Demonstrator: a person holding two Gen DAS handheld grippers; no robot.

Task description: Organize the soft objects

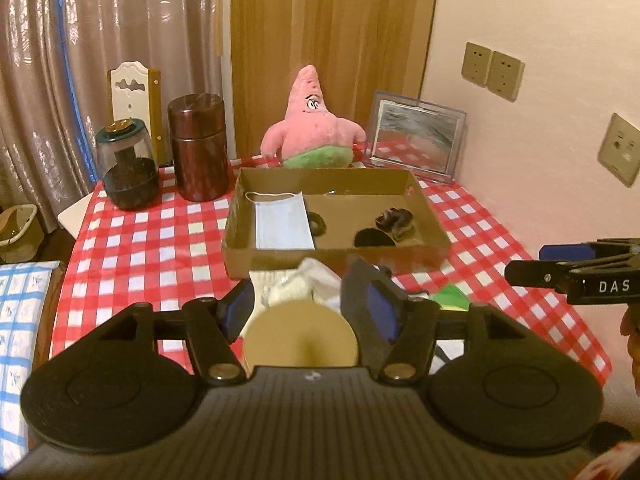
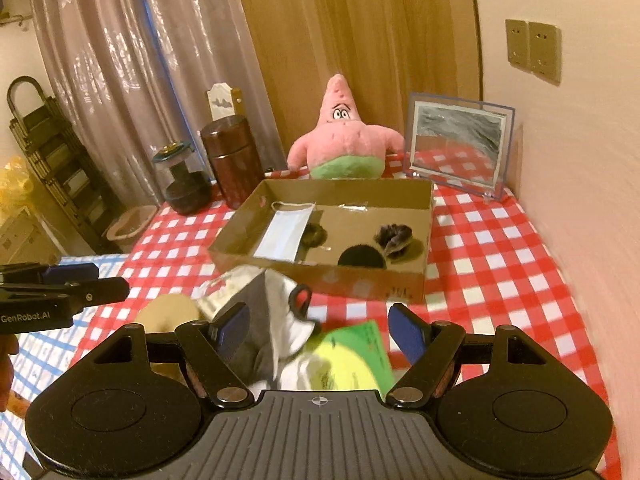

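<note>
- Left gripper (image 1: 308,300): jaws stand apart over the near edge of the table; nothing is pressed between the blue pads. A white sock (image 1: 298,284) and a tan round disc (image 1: 300,338) show in the gap, lying on the cloth beneath.
- Right gripper (image 2: 320,330): jaws wide apart, holding nothing. Under them lies a grey-and-white sock (image 2: 280,320) with a red-edged tab, overlapping a yellow-green piece of cloth (image 2: 352,356).
- Cardboard tray (image 1: 332,258): shallow and open-topped, at the centre of the red-and-white checked tablecloth (image 1: 132,232), just beyond the loose soft items.
- Tray contents: a pale blue face mask (image 1: 282,222) flat against the left wall; a dark hair tie (image 1: 318,224) just beside it; a black round pad (image 1: 374,238) at the near wall; a small dark furry piece (image 1: 396,218) to its right.
- Background: a pink star-shaped plush (image 1: 314,128) upright behind the tray; a brown canister (image 1: 198,146) and a dark-based glass jar (image 1: 128,164) to the left; a clear-framed picture (image 1: 416,136) to the right, near the wall.
</note>
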